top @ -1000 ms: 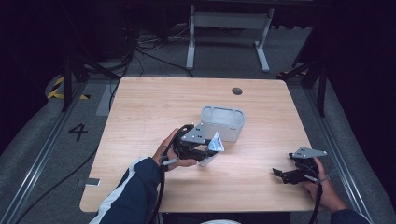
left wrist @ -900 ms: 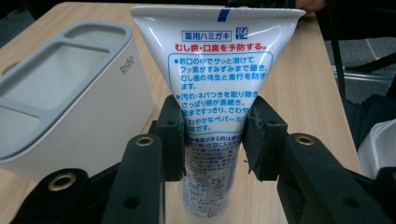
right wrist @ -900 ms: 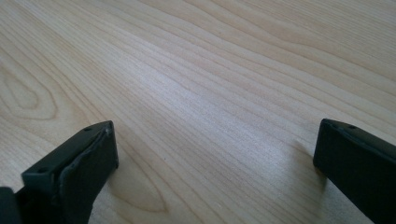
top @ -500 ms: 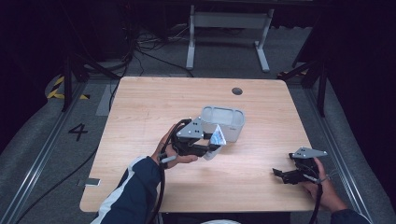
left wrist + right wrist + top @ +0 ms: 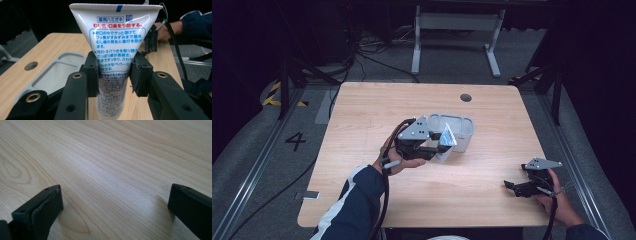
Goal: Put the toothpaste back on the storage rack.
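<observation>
Between the jaws of our left gripper (image 5: pixel 113 75) a white toothpaste tube (image 5: pixel 116 42) stands clamped at its middle, crimped end up. Just beyond and left of that gripper sits a grey tray (image 5: pixel 53 75) on the desk (image 5: pixel 377 115). Our right gripper (image 5: pixel 113 207) is wide open and holds nothing, low over bare wood.

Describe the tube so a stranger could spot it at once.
Start at the wooden table, then find the grey tray near its middle. Beside it, the left tongs clamp a white tube, flat crimped end up, printed with blue and red Japanese text.
</observation>
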`<state>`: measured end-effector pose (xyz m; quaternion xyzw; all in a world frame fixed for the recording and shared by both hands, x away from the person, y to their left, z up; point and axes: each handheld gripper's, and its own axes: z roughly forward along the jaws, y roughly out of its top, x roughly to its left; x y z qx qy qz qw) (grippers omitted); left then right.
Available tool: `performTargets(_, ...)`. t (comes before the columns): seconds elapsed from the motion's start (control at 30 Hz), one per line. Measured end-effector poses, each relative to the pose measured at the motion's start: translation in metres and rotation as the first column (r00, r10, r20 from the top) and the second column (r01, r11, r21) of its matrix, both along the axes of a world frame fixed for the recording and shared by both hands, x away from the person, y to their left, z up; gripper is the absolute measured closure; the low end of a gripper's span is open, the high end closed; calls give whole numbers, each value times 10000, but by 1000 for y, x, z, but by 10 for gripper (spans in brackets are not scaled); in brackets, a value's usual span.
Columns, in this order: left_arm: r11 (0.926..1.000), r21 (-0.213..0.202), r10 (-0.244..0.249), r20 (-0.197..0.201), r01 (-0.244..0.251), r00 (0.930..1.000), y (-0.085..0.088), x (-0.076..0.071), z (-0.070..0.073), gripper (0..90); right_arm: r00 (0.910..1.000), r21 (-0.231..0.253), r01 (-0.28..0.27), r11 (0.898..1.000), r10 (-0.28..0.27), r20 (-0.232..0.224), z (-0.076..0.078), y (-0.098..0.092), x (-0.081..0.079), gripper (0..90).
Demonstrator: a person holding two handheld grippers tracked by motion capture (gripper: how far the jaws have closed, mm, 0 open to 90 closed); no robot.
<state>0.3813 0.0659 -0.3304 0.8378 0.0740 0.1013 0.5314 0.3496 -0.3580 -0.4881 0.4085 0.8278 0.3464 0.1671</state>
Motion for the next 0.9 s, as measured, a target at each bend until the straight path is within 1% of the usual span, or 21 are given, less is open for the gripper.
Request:
performTargets(0.07,10000,-65,2,-40,-3,10000,0,0,1,641,10000,8,2,10000,-2,0,0,0,0,2)
performTargets(0.1,10000,-97,11,59,-11,10000,-1,1,3,641,10000,2,2,10000,-2,-1,0,0,0,2)
performTargets(0.13,9999,-128,84,36,-83,10000,-1,1,4,641,10000,7,-2,10000,2,-8,0,0,0,2)
performTargets(0.17,9999,-135,67,198,-64,9998,-3,2,8,641,10000,7,-5,10000,5,-3,0,0,0,1)
performTargets(0.2,9999,-130,51,165,-49,9999,-4,3,10,642,10000,4,-7,10000,7,-1,0,0,0,1)
performTargets(0.33,9999,-139,59,294,-54,9996,-6,4,15,642,10000,6,-7,10000,7,0,0,0,0,1)
performTargets(0.43,9996,-237,146,398,-137,9991,-7,10,23,641,10000,15,1,10000,-1,15,0,0,0,2)
performTargets(0.47,9992,-325,231,346,-220,9991,-6,11,24,641,10000,15,2,10000,-2,15,0,0,0,2)
performTargets(0.5,9992,-325,231,346,-220,9991,-6,11,24,641,10000,15,2,10000,-2,15,0,0,0,2)
performTargets(0.6,9982,-494,346,324,-330,9989,-5,17,27,642,10000,13,1,10000,-1,14,0,0,0,2)
performTargets(0.67,9972,-596,468,383,-445,9982,-5,22,29,641,10000,14,0,10000,0,14,0,0,0,1)
performTargets(0.83,9952,-764,634,326,-608,9975,-5,29,32,641,10000,16,-1,10000,1,12,0,0,0,1)
performTargets(0.87,9943,-807,733,365,-701,9966,-6,33,33,642,10000,16,-4,10000,4,10,0,0,0,2)
performTargets(0.9,9943,-807,733,365,-701,9966,-6,33,33,641,10000,16,-4,10000,4,10,0,0,0,2)
